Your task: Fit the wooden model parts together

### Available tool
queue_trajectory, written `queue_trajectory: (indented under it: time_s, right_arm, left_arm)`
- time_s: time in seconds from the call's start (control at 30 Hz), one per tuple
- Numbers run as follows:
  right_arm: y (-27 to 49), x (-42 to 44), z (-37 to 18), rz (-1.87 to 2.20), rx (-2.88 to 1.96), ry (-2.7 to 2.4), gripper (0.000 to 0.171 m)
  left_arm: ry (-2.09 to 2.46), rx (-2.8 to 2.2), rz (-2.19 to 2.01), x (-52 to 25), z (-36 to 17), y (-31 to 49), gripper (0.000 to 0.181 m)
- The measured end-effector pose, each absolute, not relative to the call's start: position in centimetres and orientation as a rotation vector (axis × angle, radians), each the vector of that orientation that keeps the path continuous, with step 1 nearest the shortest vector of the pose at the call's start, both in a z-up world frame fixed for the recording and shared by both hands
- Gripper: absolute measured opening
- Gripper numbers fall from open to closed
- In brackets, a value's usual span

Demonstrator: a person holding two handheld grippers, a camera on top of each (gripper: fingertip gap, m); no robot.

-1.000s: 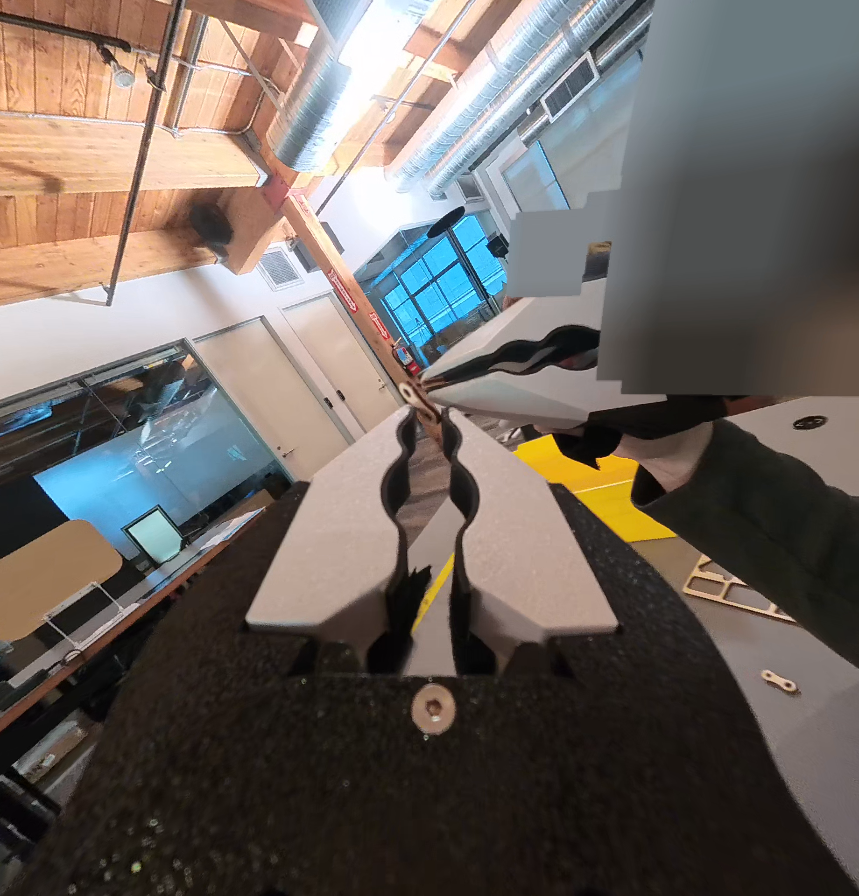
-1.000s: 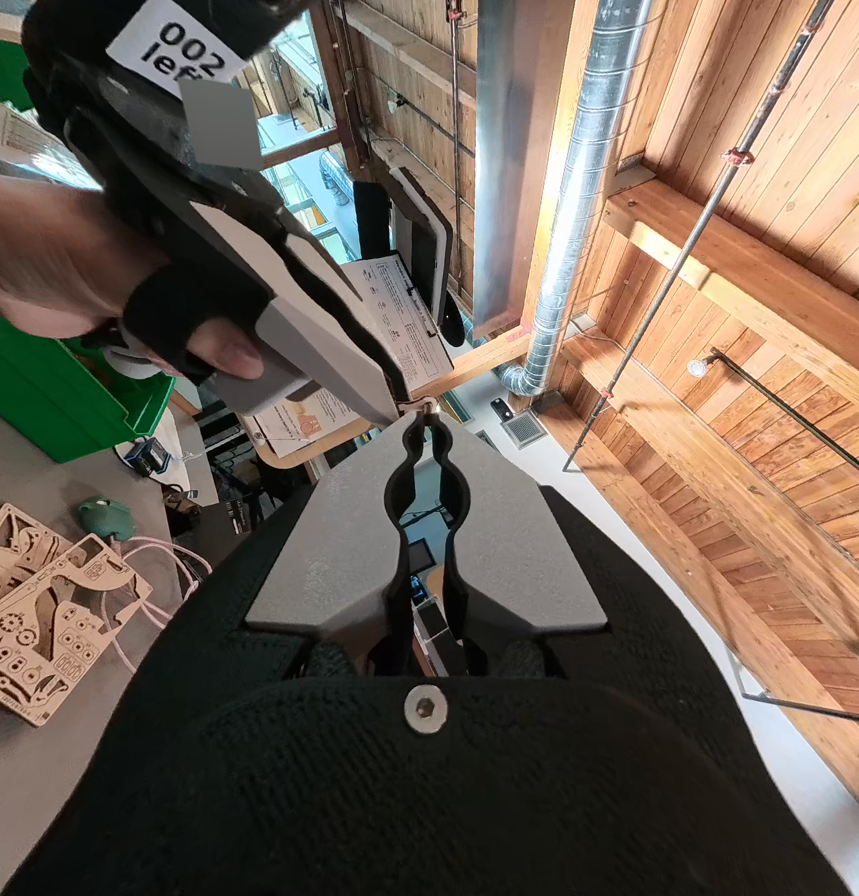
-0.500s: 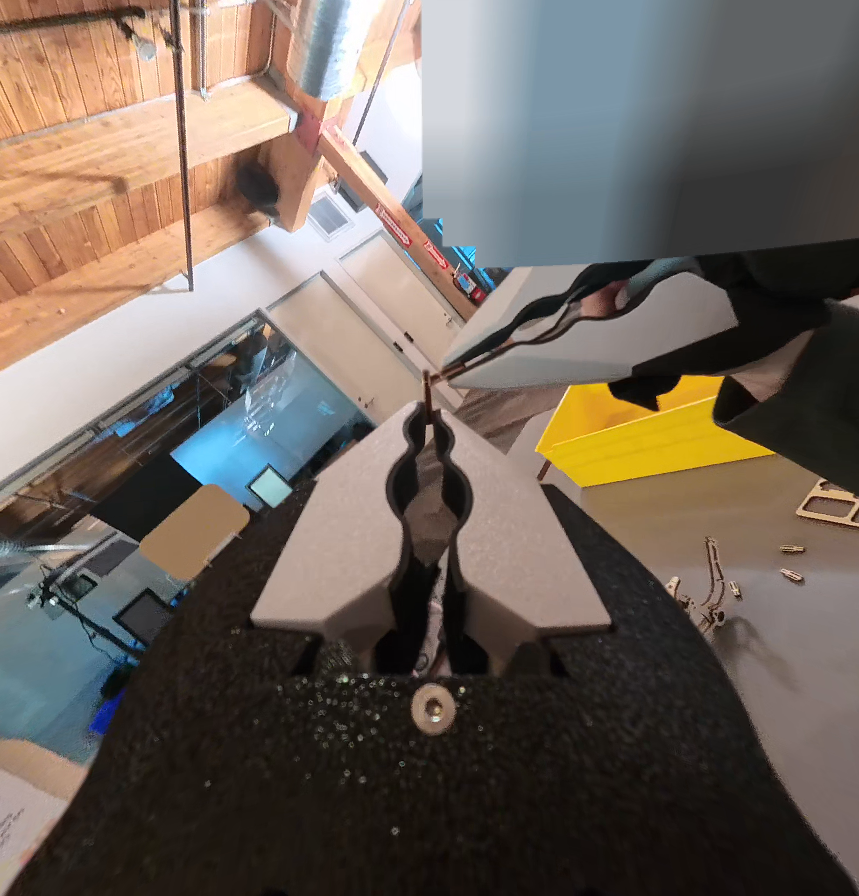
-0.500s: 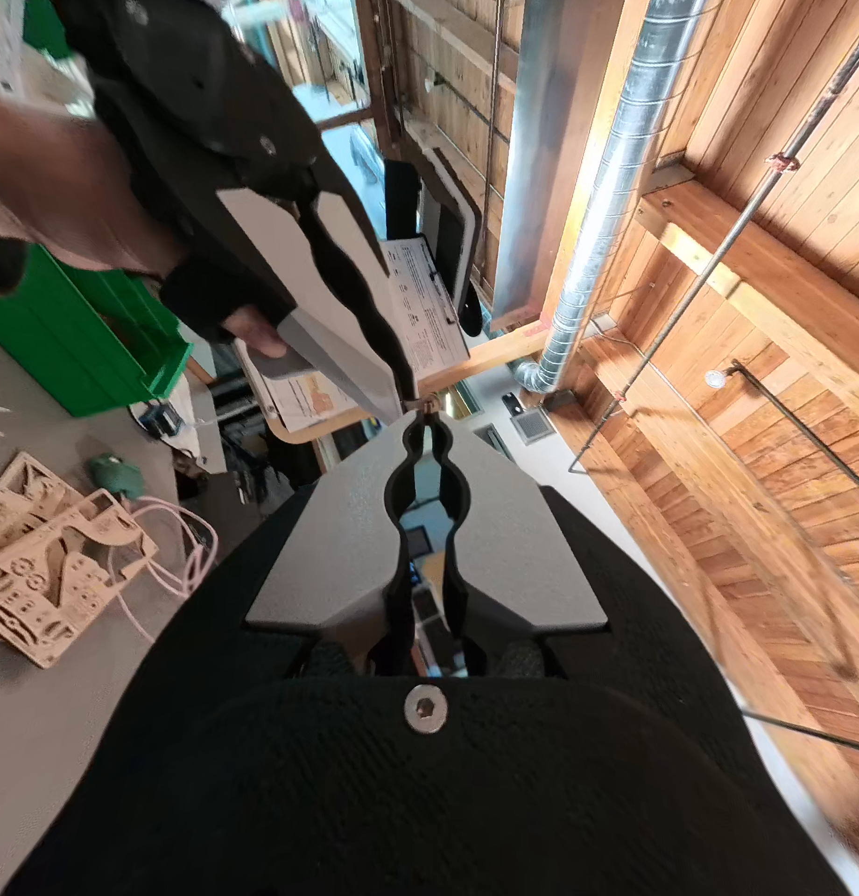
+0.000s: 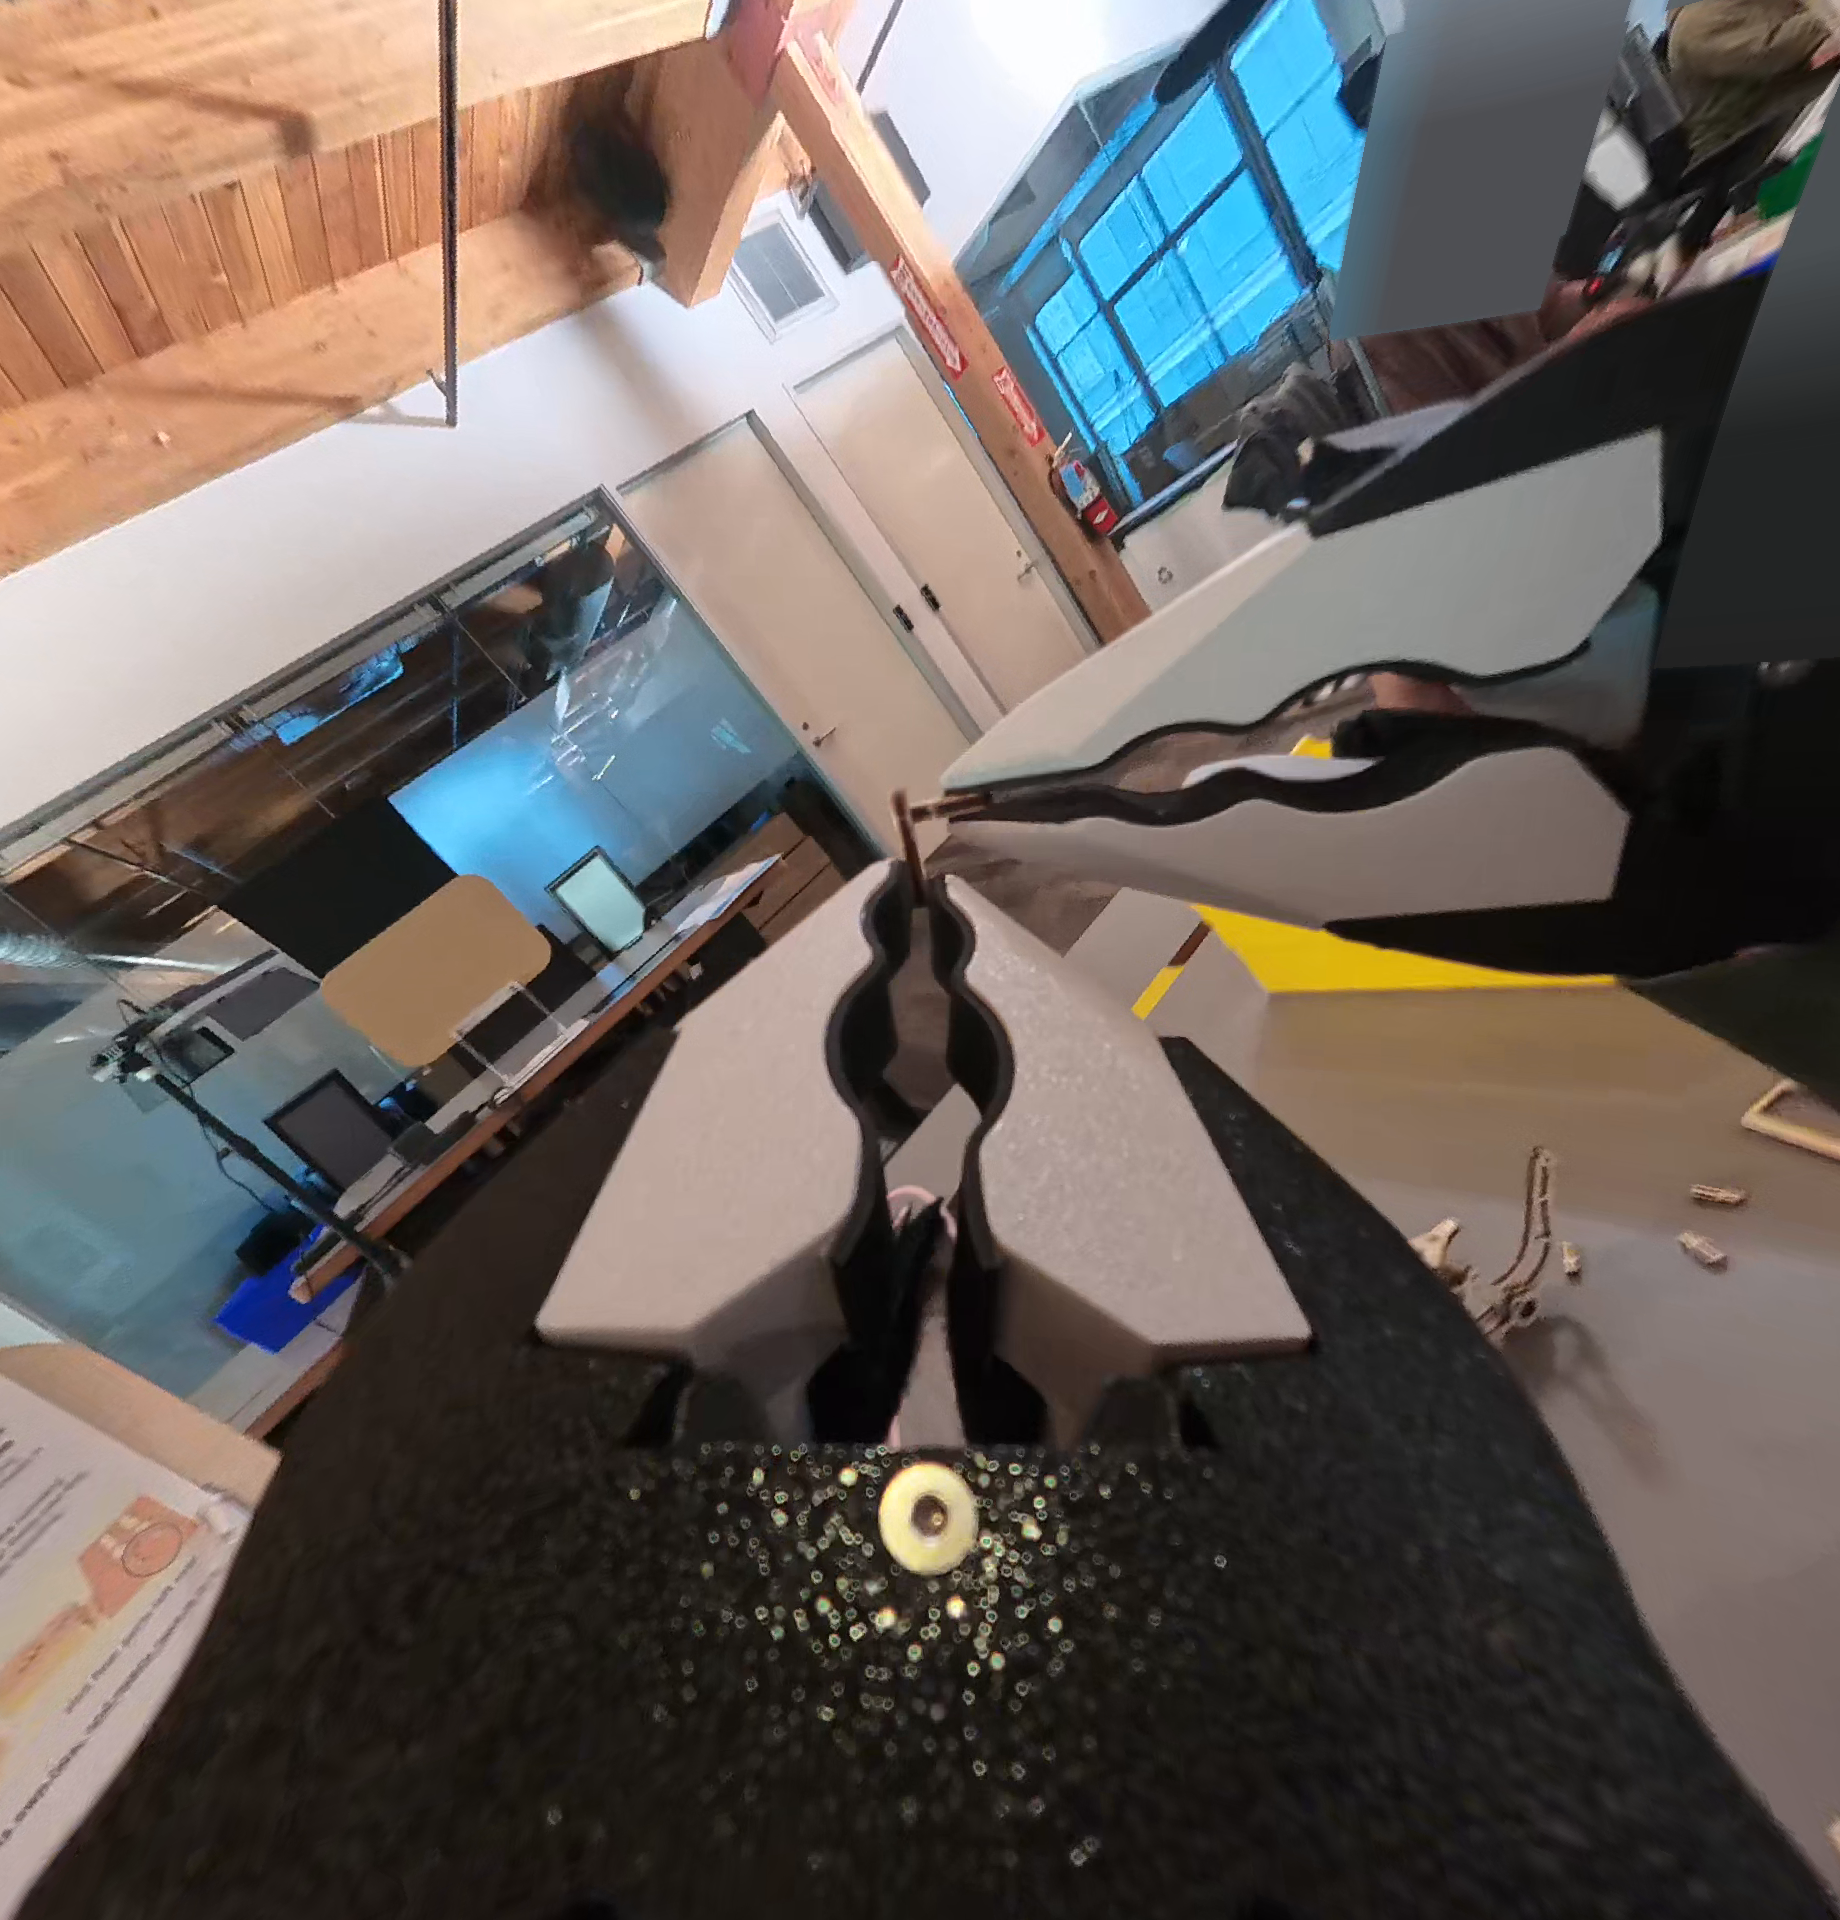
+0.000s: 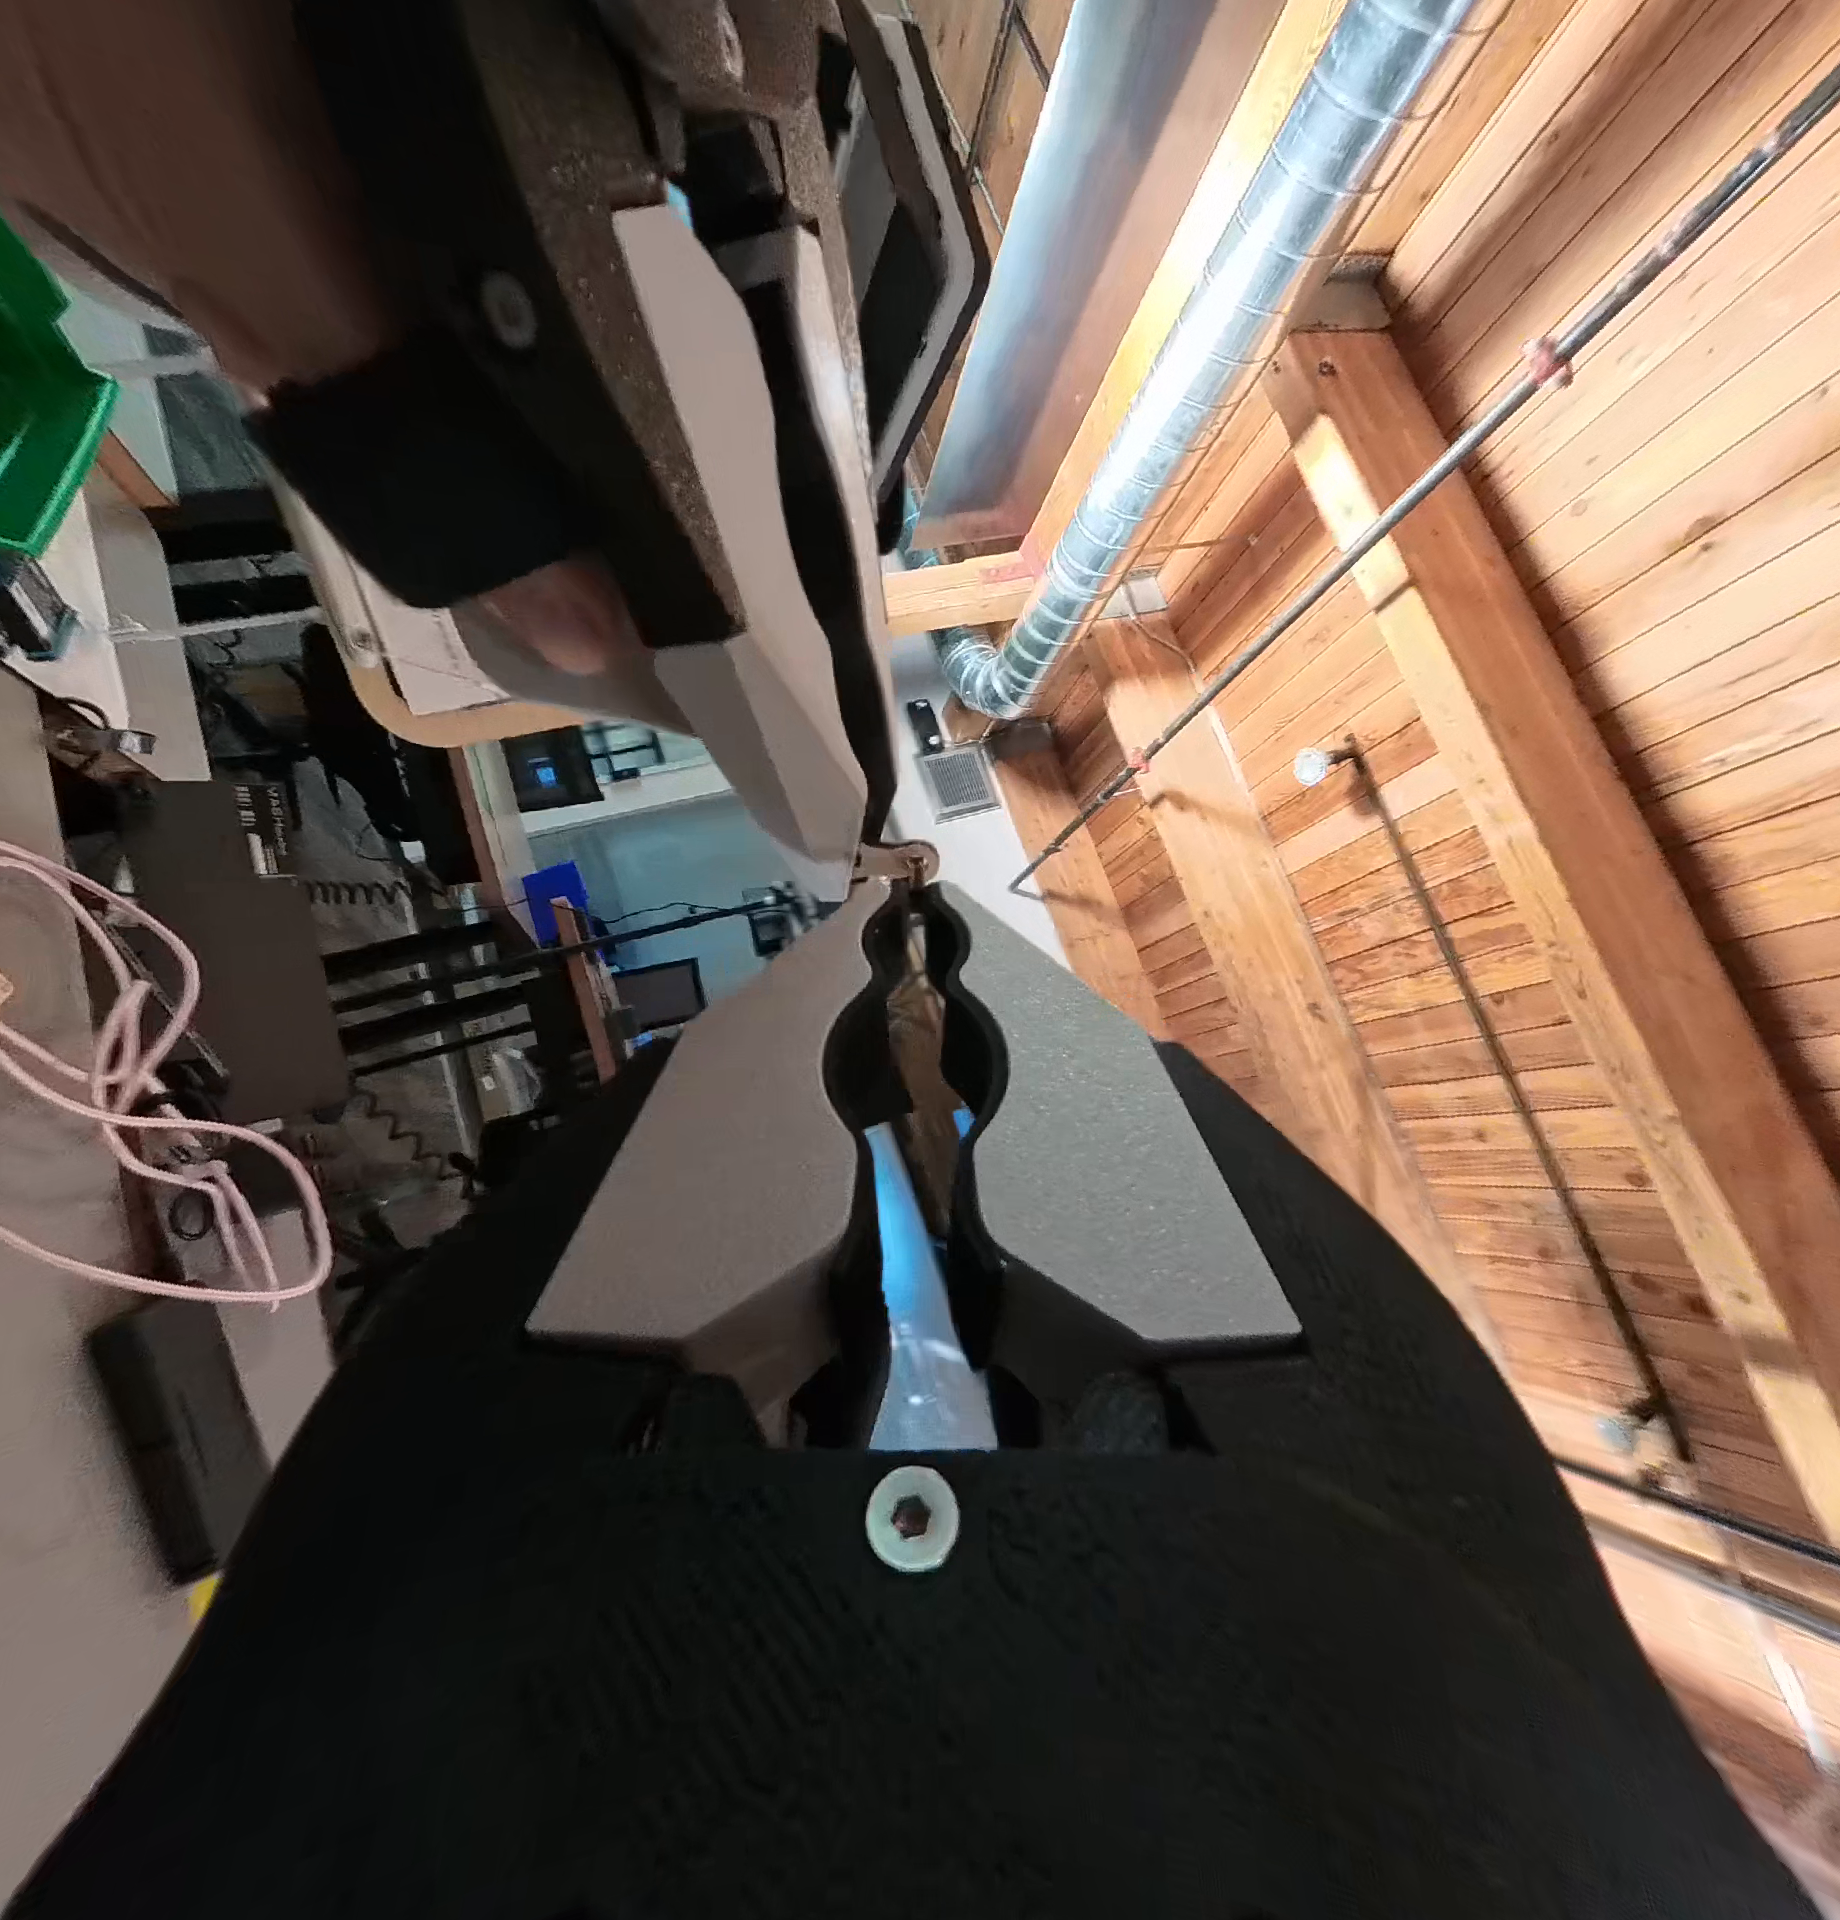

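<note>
Left gripper [image 5: 914, 891]: fingers closed to a narrow gap at the tips, pinching a thin dark wooden pin [image 5: 903, 836] that stands up just past the tips.
Right gripper [image 6: 911, 896]: fingers closed at the tips on a small flat wooden link [image 6: 900, 858]; in the left wrist view it enters from the right [image 5: 952, 810] with the link [image 5: 945, 807] protruding from its tips.
Contact: the link's free end meets the top of the pin, directly ahead of both sets of tips; whether the pin passes through the link cannot be told.
Orientation: both grippers are raised off the worktop and tilted up, crossing at roughly a right angle.
Worktop [image 5: 1415, 1101]: grey, below and right of the left gripper.
Loose wooden pieces [image 5: 1518, 1252]: scattered on the worktop, right of the left gripper, well apart from the held parts.
Yellow bin [image 5: 1311, 951]: beyond the worktop, under the right gripper.
Pink cord [image 6: 157, 1132]: left of the right gripper, loosely looped.
Green bin [image 6: 22, 416]: far left.
</note>
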State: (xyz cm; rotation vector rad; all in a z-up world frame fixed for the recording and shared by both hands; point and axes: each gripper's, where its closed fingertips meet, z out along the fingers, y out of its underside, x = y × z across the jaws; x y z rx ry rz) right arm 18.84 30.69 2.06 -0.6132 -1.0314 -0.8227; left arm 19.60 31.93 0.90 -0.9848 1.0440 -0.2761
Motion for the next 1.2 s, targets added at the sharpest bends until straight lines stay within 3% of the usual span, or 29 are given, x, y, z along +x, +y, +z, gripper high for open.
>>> queue_trajectory:
  time_s: [0.37,0.53,0.77,1.2]
  right_arm:
    - [31.6,18.6,1.6,-0.717,-0.7,-1.047,0.001]
    - [31.0,18.5,1.3,-0.354,-0.792,-1.063,0.001]
    - [30.2,18.9,0.3,-0.511,-0.667,-1.174,0.001]
    - [29.2,18.9,0.2,-0.343,-0.708,-1.199,0.001]
  left_arm:
    - [1.118,-0.941,-0.212,19.4,0.2,32.3,0.002]
    - [1.182,-0.863,-0.149,19.3,-0.1,31.7,0.003]
    - [1.272,-0.836,-0.188,19.8,-1.1,30.9,0.004]
    - [1.286,-0.78,-0.186,19.5,-1.0,30.4,0.001]
